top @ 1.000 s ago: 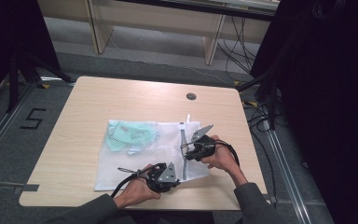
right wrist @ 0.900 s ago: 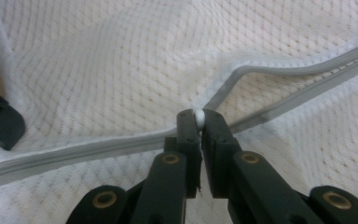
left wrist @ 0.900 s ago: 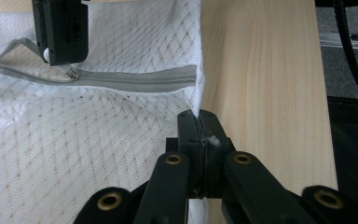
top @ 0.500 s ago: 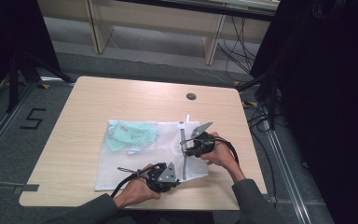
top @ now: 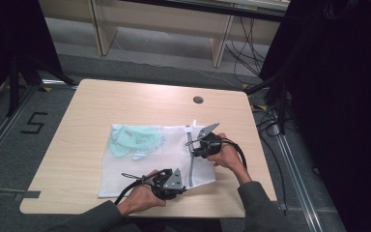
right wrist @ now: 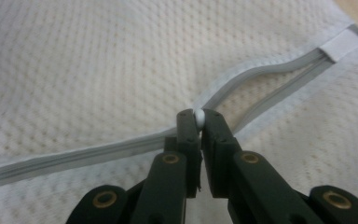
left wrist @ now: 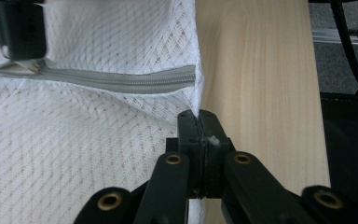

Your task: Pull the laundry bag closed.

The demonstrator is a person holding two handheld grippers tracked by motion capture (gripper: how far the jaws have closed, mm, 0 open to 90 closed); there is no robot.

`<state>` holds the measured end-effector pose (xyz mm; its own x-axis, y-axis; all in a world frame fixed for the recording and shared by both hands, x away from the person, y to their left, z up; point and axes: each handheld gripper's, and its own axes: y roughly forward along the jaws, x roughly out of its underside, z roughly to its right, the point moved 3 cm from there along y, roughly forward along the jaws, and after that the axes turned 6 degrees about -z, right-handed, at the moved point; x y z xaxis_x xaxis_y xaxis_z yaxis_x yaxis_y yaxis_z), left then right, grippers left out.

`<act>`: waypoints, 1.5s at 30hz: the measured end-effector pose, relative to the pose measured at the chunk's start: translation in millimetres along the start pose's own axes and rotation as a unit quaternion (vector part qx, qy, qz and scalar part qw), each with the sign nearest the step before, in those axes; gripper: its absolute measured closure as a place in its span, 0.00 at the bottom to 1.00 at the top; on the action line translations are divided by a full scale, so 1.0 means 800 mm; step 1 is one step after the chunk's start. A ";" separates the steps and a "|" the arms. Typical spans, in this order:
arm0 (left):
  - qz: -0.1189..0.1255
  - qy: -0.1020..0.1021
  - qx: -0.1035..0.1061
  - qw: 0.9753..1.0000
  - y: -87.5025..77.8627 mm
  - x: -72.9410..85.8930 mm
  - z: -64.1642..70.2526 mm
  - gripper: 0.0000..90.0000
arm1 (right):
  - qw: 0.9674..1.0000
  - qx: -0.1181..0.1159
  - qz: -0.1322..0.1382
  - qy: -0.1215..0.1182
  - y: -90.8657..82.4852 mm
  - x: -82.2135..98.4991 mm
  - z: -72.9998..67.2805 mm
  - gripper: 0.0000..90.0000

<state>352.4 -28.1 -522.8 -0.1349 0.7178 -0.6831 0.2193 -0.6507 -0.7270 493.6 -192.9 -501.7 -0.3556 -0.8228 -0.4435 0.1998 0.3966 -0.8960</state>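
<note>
Wooden table point(top: 101, 104) carries a white mesh laundry bag point(top: 140, 169), flat near the front edge, green cloth point(top: 137, 140) inside at its far left. Left gripper point(left wrist: 199, 122): jaws closed, pinching the bag's corner by the grey zipper point(left wrist: 121, 80) end. Right gripper point(right wrist: 198, 120): jaws nearly closed on the small white zipper pull point(right wrist: 198, 116), partway along the zipper.

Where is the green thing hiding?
In the high view, the green cloth lies inside the white mesh bag, in its far left part, away from the grey zipper on the right.
</note>
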 end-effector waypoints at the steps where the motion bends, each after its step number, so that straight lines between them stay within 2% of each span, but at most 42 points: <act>1: 0.000 0.000 0.000 1.000 0.000 0.000 0.000 0.99 | 1.000 0.000 0.000 0.000 0.000 0.000 0.000 0.96; 2: -0.010 0.014 0.004 1.000 -0.001 0.000 0.001 0.99 | 1.000 0.008 0.002 0.004 -0.001 0.000 0.007 0.96; 3: -0.005 0.010 0.003 1.000 0.001 -0.001 0.004 0.99 | 1.000 0.010 0.008 0.002 0.000 0.000 0.010 0.96; 4: -0.003 0.006 0.003 1.000 0.001 -0.001 0.005 0.99 | 1.000 0.008 0.008 0.012 0.000 0.001 0.011 0.96; 8: -0.001 0.000 0.004 1.000 0.000 -0.001 0.003 0.99 | 1.000 0.006 0.012 0.013 0.004 0.003 0.017 0.96; 9: -0.005 0.012 0.002 1.000 -0.001 -0.001 0.000 0.99 | 1.000 0.006 0.014 0.007 0.005 0.002 0.018 0.96; 10: -0.015 0.015 0.005 1.000 -0.003 0.000 0.000 0.99 | 1.000 0.005 0.010 0.015 0.005 0.002 0.018 0.96; 11: 0.002 -0.002 0.005 1.000 -0.001 -0.002 0.003 0.99 | 1.000 0.004 0.009 0.015 0.005 0.002 0.019 0.96; 19: -0.001 0.000 0.007 1.000 -0.002 -0.001 0.003 0.99 | 1.000 0.017 0.008 0.013 0.009 -0.008 0.029 0.96; 20: -0.004 0.004 0.006 1.000 -0.003 -0.001 0.002 0.99 | 1.000 0.022 0.009 0.015 0.009 -0.009 0.031 0.96; 21: -0.015 0.017 0.006 1.000 -0.005 0.000 0.000 0.99 | 1.000 0.022 0.002 0.020 0.009 -0.009 0.031 0.96; 22: -0.016 0.019 0.008 1.000 -0.005 0.000 0.000 0.99 | 1.000 0.020 0.005 0.013 0.010 -0.010 0.033 0.96; 23: 0.001 -0.002 0.007 1.000 -0.003 -0.001 0.003 0.99 | 1.000 0.022 0.007 0.009 0.011 -0.011 0.034 0.96; 24: 0.001 -0.002 0.007 1.000 -0.003 -0.001 0.003 0.99 | 1.000 0.026 0.008 0.012 0.011 -0.011 0.036 0.96; 25: 0.002 -0.003 0.005 1.000 -0.003 -0.001 0.002 0.99 | 0.999 0.023 0.001 0.026 0.010 -0.011 0.035 0.96; 27: -0.001 -0.001 0.005 1.000 -0.004 -0.001 0.001 0.99 | 0.999 0.028 0.008 0.019 0.011 -0.013 0.038 0.96; 28: 0.001 -0.003 0.006 1.000 -0.004 -0.001 0.002 0.99 | 0.999 0.031 0.002 0.015 0.010 -0.013 0.040 0.96; 29: 0.001 -0.003 0.006 1.000 -0.004 -0.001 0.002 0.99 | 0.999 0.032 0.010 0.019 0.012 -0.014 0.041 0.96; 30: 0.003 -0.003 0.004 1.000 -0.005 -0.001 0.003 0.99 | 0.999 0.033 0.008 0.026 0.012 -0.015 0.041 0.96; 33: 0.003 -0.003 0.006 1.000 -0.005 -0.001 0.003 0.99 | 0.999 0.036 0.008 0.026 0.013 -0.016 0.044 0.96; 34: 0.004 -0.004 0.006 1.000 -0.005 -0.001 0.003 0.99 | 0.999 0.031 0.007 0.033 0.013 -0.017 0.044 0.96; 36: 0.004 -0.004 0.006 1.000 -0.004 -0.001 0.003 0.99 | 0.999 0.038 0.011 0.021 0.014 -0.018 0.048 0.96; 41: 0.003 -0.003 0.008 1.000 -0.004 -0.001 0.004 0.99 | 0.999 0.038 0.007 0.036 0.016 -0.019 0.050 0.96; 43: 0.003 -0.003 0.008 1.000 -0.004 -0.001 0.004 0.99 | 0.999 0.040 0.010 0.030 0.017 -0.019 0.054 0.96; 44: -0.009 0.012 0.006 1.000 -0.006 0.000 0.002 0.99 | 0.998 0.045 0.010 0.032 0.017 -0.018 0.055 0.96; 45: -0.008 0.011 0.008 1.000 -0.006 -0.001 0.002 0.99 | 0.998 0.048 0.008 0.034 0.017 -0.018 0.057 0.96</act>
<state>350.1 -25.5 -519.0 -0.1163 0.7341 -0.6690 0.2019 -0.6420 -0.7396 542.8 -193.8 -506.8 -0.4121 -0.7863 -0.4603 0.2918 0.3647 -0.8842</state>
